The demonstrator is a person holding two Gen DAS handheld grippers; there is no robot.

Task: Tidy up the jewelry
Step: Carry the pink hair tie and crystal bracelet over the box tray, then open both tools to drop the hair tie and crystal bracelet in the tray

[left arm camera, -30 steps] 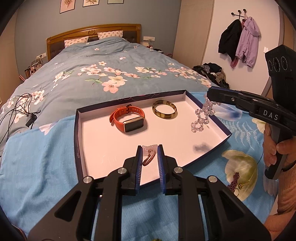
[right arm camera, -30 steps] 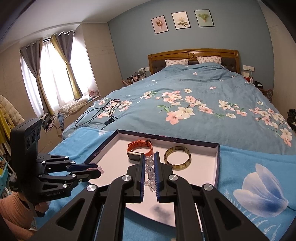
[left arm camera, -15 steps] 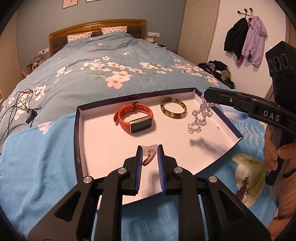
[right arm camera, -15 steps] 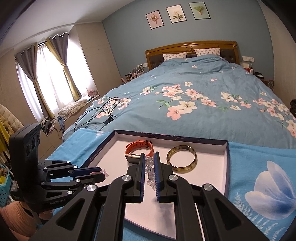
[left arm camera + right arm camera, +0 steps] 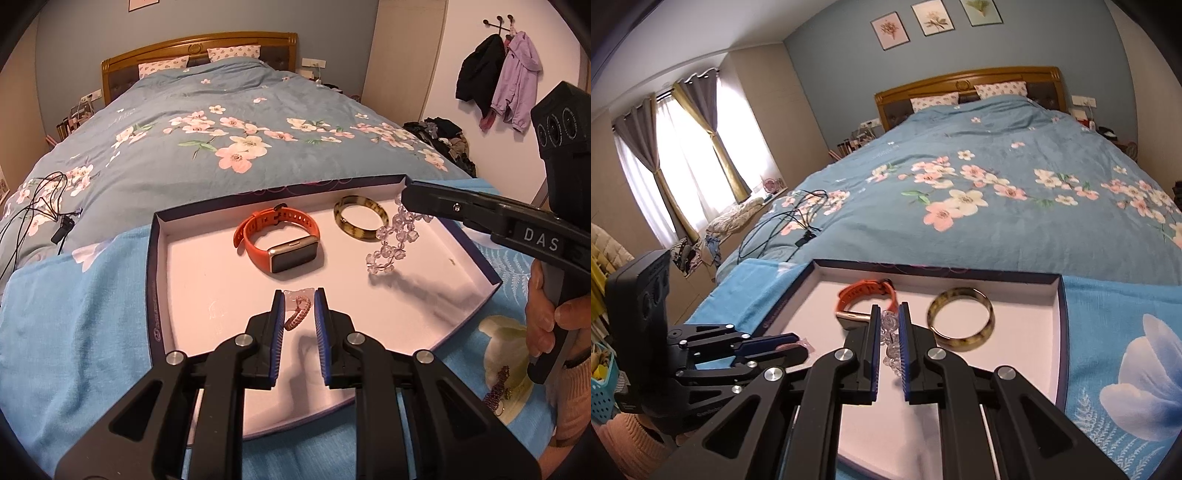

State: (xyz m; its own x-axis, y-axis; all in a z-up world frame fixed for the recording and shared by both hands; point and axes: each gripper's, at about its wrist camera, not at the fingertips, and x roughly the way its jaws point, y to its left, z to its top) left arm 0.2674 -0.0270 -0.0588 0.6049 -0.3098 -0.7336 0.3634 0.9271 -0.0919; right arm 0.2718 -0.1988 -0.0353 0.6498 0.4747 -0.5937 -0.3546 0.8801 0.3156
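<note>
1. Left gripper [image 5: 299, 306] clamped on small clear bag with pink braided chain [image 5: 297, 314], over tray [image 5: 192, 266] near edge.
2. Right gripper [image 5: 888, 325] clamped on faceted clear bead bracelet [image 5: 393, 242], dangling right of mottled bangle [image 5: 360, 218].
3. Orange rubber-strap watch [image 5: 280, 240] lies mid-tray.

Both wrist views close above the tray [image 5: 149, 280] [image 5: 1059, 325], facing the headboard [image 5: 199, 44] [image 5: 964, 79], each catching the other gripper

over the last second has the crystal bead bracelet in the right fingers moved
Yes. The crystal bead bracelet has dropped toward the tray floor and come closer to the tortoiseshell bangle, now overlapping its edge in the left wrist view.
</note>
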